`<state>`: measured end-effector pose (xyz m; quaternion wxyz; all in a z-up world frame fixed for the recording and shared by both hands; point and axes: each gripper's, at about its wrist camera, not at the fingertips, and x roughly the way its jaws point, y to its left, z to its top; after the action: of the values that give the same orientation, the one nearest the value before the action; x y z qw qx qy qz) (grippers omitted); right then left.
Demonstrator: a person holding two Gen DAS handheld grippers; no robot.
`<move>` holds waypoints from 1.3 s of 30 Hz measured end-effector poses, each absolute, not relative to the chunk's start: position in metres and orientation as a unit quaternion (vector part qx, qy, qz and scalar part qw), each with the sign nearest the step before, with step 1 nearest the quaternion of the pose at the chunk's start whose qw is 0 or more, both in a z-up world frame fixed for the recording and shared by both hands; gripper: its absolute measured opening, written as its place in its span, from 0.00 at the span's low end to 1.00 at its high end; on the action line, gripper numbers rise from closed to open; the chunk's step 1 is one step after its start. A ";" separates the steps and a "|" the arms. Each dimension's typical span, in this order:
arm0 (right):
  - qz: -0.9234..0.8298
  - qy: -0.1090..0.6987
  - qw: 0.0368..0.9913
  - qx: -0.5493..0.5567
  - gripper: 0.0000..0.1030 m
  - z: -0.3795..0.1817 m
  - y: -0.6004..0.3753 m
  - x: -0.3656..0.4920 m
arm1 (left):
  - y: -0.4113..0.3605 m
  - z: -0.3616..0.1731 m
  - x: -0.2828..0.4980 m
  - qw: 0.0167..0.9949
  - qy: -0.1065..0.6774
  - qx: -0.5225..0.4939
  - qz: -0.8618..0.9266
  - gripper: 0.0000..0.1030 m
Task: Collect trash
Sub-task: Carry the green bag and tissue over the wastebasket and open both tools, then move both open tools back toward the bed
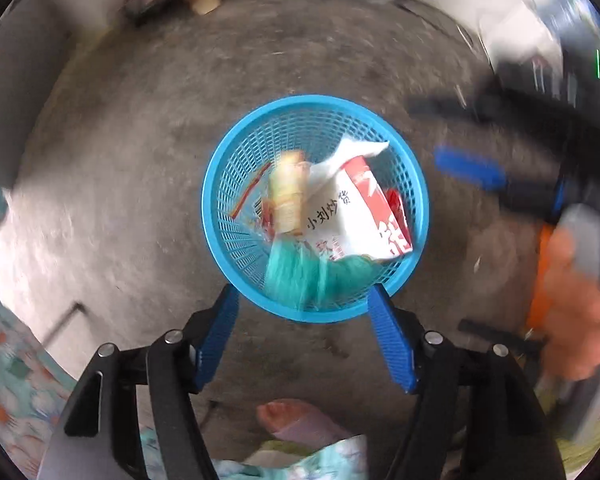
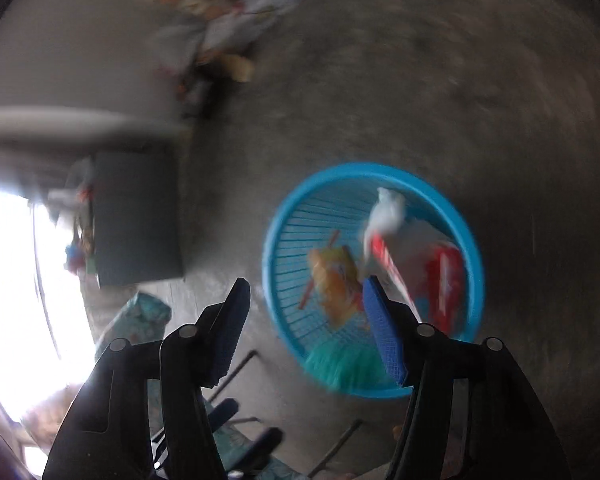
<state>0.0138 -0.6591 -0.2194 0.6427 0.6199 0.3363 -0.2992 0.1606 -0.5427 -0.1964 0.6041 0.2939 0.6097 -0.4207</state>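
In the left wrist view, a patterned cloth [image 1: 8,364] fills the edge at 8 o'clock over the grey floor [image 1: 120,184]. The left gripper [image 1: 304,300] points down, its blue fingers [image 1: 220,332] spread apart with nothing clamped; their tips sit at the near rim of the blue basket [image 1: 220,248], which stands at the centre. Inside the basket lie a tan wrapper [image 1: 286,196], a white and red bag [image 1: 352,212] at 3 o'clock of it, and a teal tuft [image 1: 312,280] at 6 o'clock, blurred. A foot [image 1: 296,420] shows at 6 o'clock of the frame. At 3 o'clock the right gripper [image 1: 468,168] appears as a blur, held by a hand [image 1: 580,308].

In the right wrist view, a dark box [image 2: 136,216] stands at 9 o'clock. The right gripper [image 2: 306,284] has its jaws apart and empty. The basket [image 2: 276,280] sits right of centre, the right finger crossing its near rim. The orange wrapper [image 2: 336,280], the bag [image 2: 440,276] and the tuft [image 2: 340,364] lie within.
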 end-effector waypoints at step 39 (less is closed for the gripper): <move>-0.029 0.419 0.840 0.344 0.74 -0.027 -0.292 0.043 | 0.073 0.128 0.130 0.925 0.348 -0.026 -0.150 0.90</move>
<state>0.0434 -0.2918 -0.0265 0.8398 0.3437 0.4193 -0.0289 0.1299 0.0727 0.1275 0.9252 -0.0260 0.3475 -0.1504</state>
